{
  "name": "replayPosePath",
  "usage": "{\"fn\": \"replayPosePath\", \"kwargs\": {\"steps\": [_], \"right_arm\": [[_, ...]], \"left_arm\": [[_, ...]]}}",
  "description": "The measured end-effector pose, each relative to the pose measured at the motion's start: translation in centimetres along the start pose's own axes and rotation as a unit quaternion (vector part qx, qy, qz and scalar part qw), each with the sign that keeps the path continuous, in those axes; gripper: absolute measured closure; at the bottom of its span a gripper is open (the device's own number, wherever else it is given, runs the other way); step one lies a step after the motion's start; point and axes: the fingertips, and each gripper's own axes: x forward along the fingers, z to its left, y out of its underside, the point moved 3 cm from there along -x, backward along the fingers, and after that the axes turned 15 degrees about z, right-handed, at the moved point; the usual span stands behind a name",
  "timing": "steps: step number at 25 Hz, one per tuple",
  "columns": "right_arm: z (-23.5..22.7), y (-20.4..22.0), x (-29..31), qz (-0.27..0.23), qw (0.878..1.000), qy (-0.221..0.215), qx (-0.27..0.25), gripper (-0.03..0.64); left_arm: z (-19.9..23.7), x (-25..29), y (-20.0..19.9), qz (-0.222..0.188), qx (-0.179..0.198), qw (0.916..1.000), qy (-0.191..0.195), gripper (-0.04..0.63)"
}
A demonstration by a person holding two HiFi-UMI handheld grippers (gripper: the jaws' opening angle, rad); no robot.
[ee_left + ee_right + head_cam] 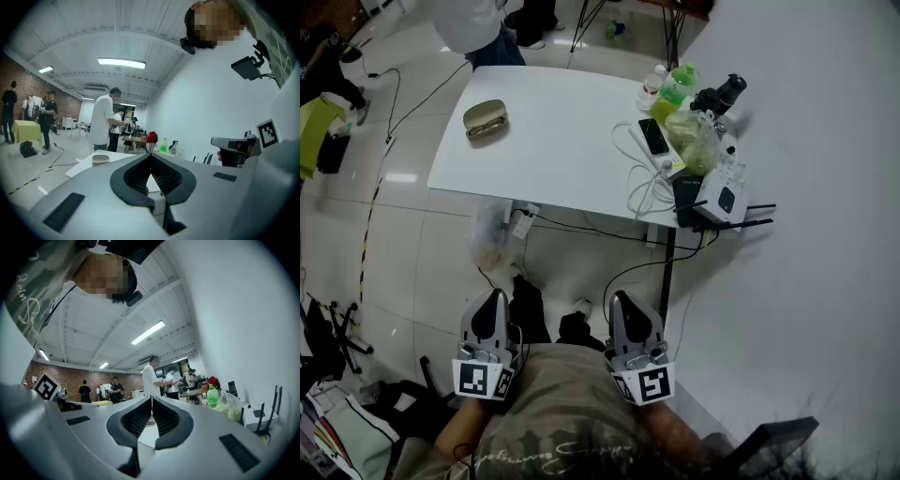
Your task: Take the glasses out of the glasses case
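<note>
Biggest thing in front of me is the white rectangular table (553,141), and I'm standing well back from it, so nothing's started yet. Its right end is a pile of junk: a green plastic bottle (678,82), a black phone (653,137) and white cables (649,187). None of that is near what I'm after.

I'm holding both tongs low by my waist. The left tongs (495,296) have their tips pressed together with nothing between them, same story from their own camera (151,157). The right tongs (151,399) are closed up and empty too (622,298).

The olive-green oval hard-shell glasses case (486,118) sits alone near the far left corner of the table, also visible from the left gripper view (100,159). It looks closed to me, though I can't really make out the seam from here.

My guess is it's light, stiff and smooth, so it'll skate on that slick tabletop if I just poke it. Plan is to pinch the bottom half across its long sides with one set of tongs and lift the lid at the front edge with the other.

The glasses are inside and out of sight. They'll likely be light and fragile, so I'd grab the bridge or an arm, never the lenses.
</note>
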Motion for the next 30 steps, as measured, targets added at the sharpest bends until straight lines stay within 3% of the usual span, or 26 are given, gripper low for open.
{"fn": "replayPosePath", "kwargs": {"steps": [6,12,14,17,19,25,30], "right_arm": [[0.2,0.2,3.3,0.005,1.000,-0.019,-0.005,0.604],[1.7,-0.7,8.7,0.016,0.997,-0.035,-0.060,0.604],[2.0,-0.8,11.1,0.018,0.998,-0.042,-0.047,0.604],[2.6,-1.6,15.9,0.013,0.998,-0.039,-0.038,0.604],[2.8,-2.2,19.5,0.018,0.999,-0.036,-0.029,0.604],[5.6,-4.8,29.7,0.026,0.998,-0.060,-0.002,0.604],[7.9,-5.7,35.6,0.027,0.997,-0.070,-0.003,0.604]], "left_arm": [[1.2,2.6,0.2,0.001,-0.008,0.9999,0.015,0.586],[5.0,6.8,-2.2,-0.006,-0.007,0.9989,0.046,0.586],[6.6,8.2,-3.2,-0.008,0.013,0.9985,0.053,0.586],[8.5,10.0,-4.6,-0.028,0.087,0.9925,0.081,0.586],[10.1,11.5,-5.5,-0.030,0.115,0.9880,0.099,0.586],[17.5,15.3,-7.8,0.002,0.066,0.9909,0.117,0.586],[22.4,16.2,-10.1,-0.009,0.076,0.9893,0.124,0.586]]}}
